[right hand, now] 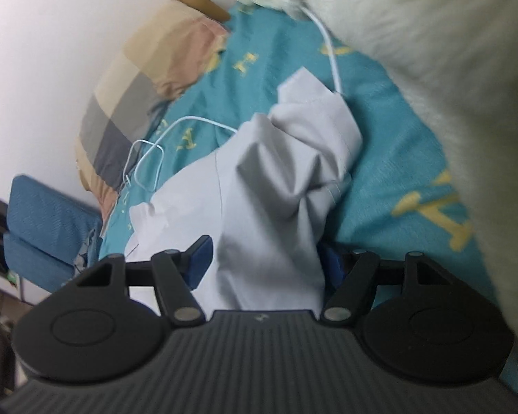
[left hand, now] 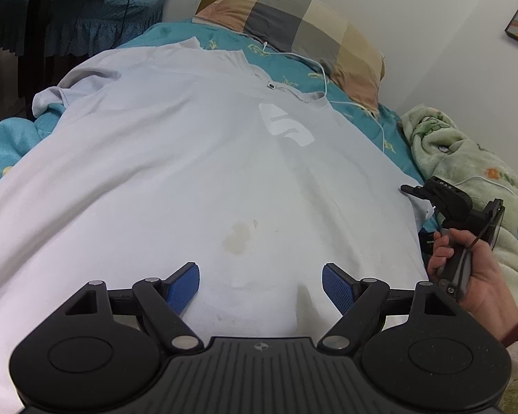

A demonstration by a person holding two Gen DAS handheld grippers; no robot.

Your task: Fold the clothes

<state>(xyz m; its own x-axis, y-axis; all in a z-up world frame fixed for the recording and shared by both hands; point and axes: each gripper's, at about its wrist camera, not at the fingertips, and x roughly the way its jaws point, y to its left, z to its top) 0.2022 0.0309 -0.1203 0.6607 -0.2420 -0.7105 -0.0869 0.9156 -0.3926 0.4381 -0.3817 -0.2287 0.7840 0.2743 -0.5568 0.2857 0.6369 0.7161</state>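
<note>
White cotton covered most of the bed: the shirt [left hand: 176, 158] lay spread flat on the teal sheet [left hand: 224, 39], its pale logo [left hand: 286, 124] up near the collar and a yellowish stain [left hand: 237, 238] lower down; the left gripper [left hand: 260, 284] hung over the near part of the shirt, its blue pads [left hand: 183, 288] set wide apart with nothing pinched between them, only flat cloth lying below; at the shirt's right edge a hand [left hand: 480, 276] held the right gripper [left hand: 412, 189], whose tips were at that edge beside the green blanket [left hand: 466, 158]; from the right wrist view the right gripper [right hand: 264, 264] stood with its jaws wide, a bunched sleeve [right hand: 286, 179] rising up between them; the left pad [right hand: 200, 258] stood clear of the cloth, while the other pad [right hand: 333, 262] was half hidden behind the fold, so whether it touched the sleeve could not be told; that view was blurred; a white cable [right hand: 148, 158] looped across the sheet between the sleeve and the checked pillow [right hand: 138, 103], and ran on under the blanket [right hand: 431, 69]; beyond the bed stood a blue-covered chair [left hand: 76, 10]
</note>
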